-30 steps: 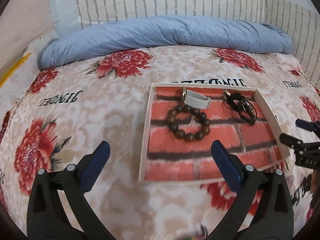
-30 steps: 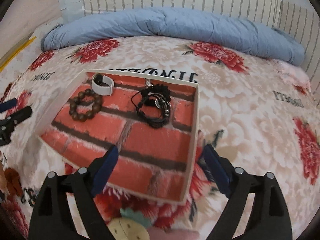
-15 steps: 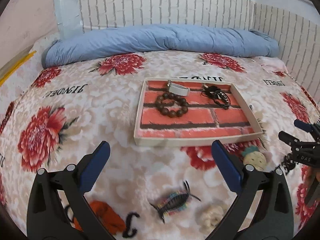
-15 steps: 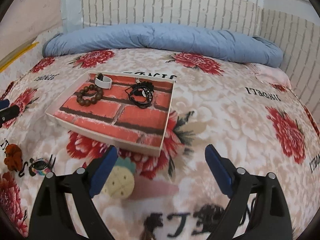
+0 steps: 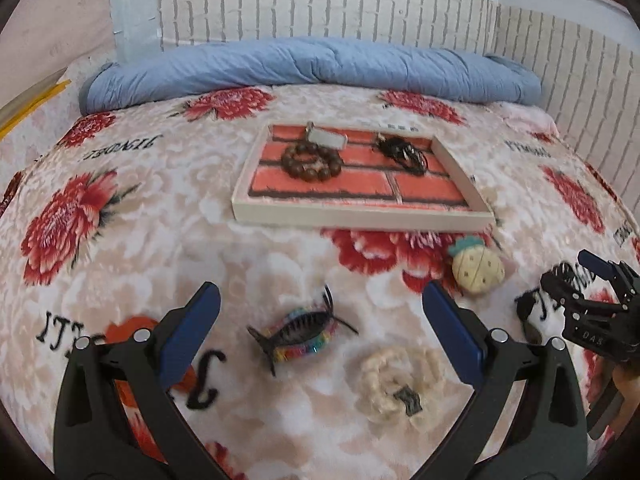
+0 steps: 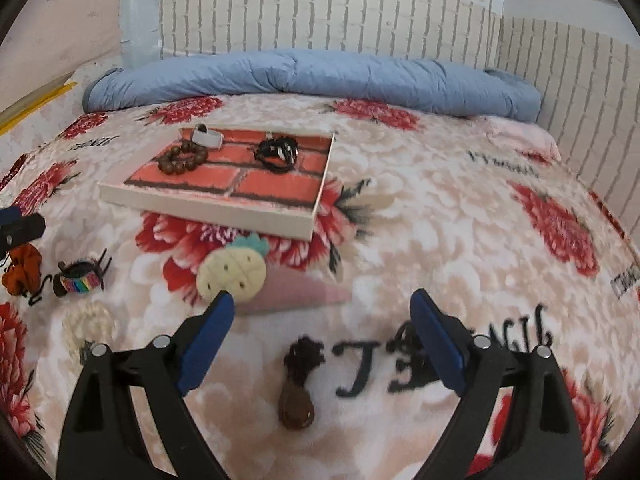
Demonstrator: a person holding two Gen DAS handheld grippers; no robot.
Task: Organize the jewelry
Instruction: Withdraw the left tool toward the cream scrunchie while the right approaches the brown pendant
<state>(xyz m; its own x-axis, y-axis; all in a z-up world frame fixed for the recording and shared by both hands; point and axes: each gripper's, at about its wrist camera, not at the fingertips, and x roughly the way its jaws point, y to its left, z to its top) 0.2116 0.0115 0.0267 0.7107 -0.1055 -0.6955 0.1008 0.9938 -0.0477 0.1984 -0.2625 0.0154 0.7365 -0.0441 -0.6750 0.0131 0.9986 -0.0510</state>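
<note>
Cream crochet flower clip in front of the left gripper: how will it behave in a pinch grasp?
The cream crochet flower clip looks like soft yarn, so the petals will probably squash and flop rather than resist the open left gripper. It seems light for its size. It lies flat on the plush blanket, so rolling is unlikely, but a push may snag on the pile.

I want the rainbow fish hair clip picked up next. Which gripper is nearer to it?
Left. The left gripper hangs open with the rainbow fish clip lying between its fingers. The right gripper is off to the clip's right, beyond the pineapple clip.
</note>
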